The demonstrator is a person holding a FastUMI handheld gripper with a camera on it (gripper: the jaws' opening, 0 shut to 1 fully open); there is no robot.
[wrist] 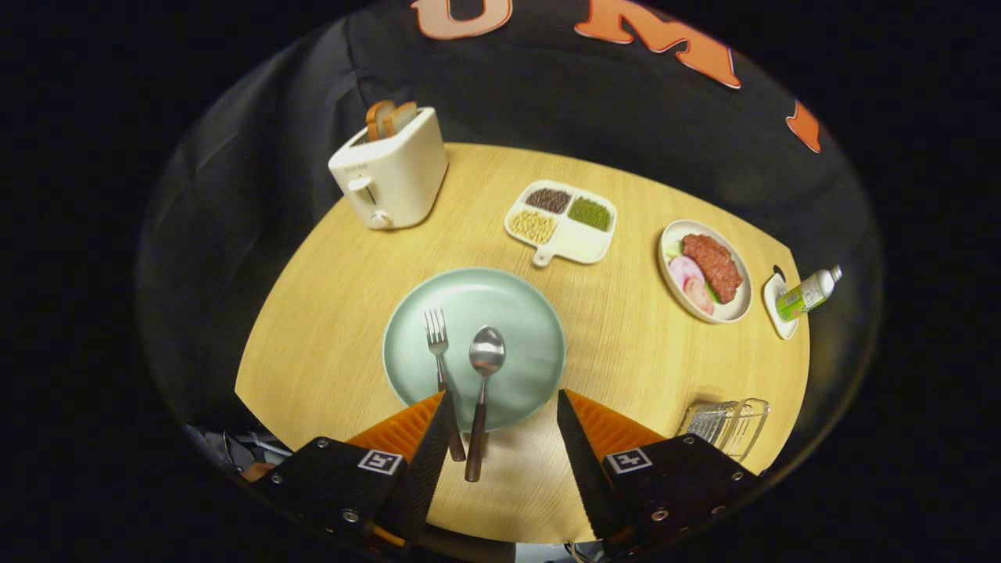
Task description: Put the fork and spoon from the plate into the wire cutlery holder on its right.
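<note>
Wooden tabletop (641, 367) is seen beneath the gripper (503, 400), whose fingers are spread wide, nothing clamped. Between them the handles of the fork (439, 352) and spoon (483, 375) are found, heads laid on the green plate (524, 313). Right of it, the wire cutlery holder (731, 426) is spotted; a toaster (391, 168) is placed far back.

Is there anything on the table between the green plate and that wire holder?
No: in the gripper view, only bare table separates plate from wire holder; the open gripper hovers nearby.
</note>
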